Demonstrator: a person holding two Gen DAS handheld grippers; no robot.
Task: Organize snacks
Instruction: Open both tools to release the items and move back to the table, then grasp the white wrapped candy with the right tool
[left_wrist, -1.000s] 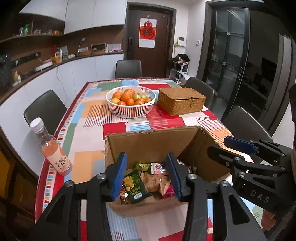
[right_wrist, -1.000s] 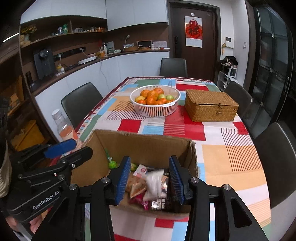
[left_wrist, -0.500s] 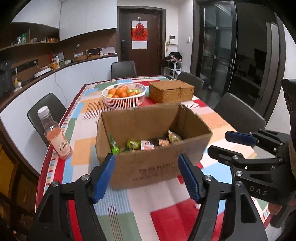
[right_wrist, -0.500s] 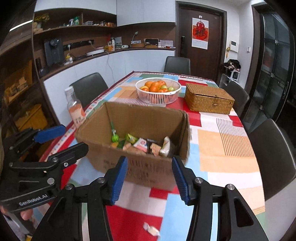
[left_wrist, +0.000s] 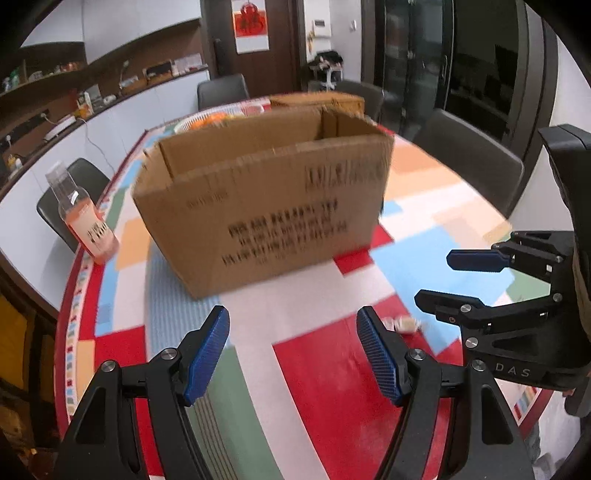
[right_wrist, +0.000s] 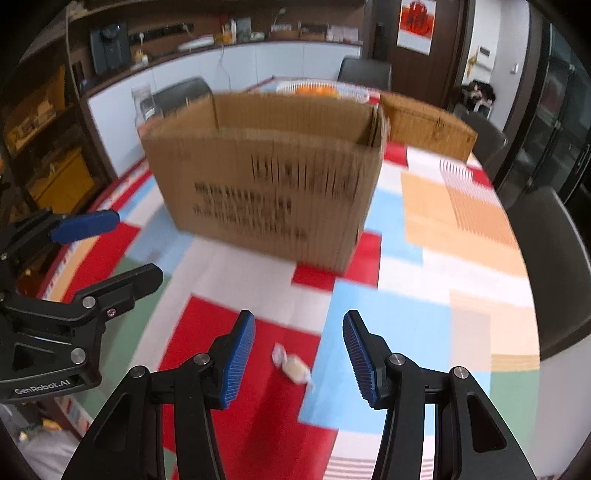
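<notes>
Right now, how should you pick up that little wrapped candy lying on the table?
Grip the wrapped candy across its plump middle, coming down from above with the right gripper, whose open jaws already frame it. It lies flat on the tablecloth, and its twisted ends look too thin and floppy to hold firmly.

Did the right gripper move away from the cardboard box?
Yes. The right gripper pulled back and dropped lower: before it looked down into the cardboard box; now it faces the box's front, over a candy.

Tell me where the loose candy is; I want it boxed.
The candy lies on the tablecloth before the box, between the right gripper's open fingers.
</notes>
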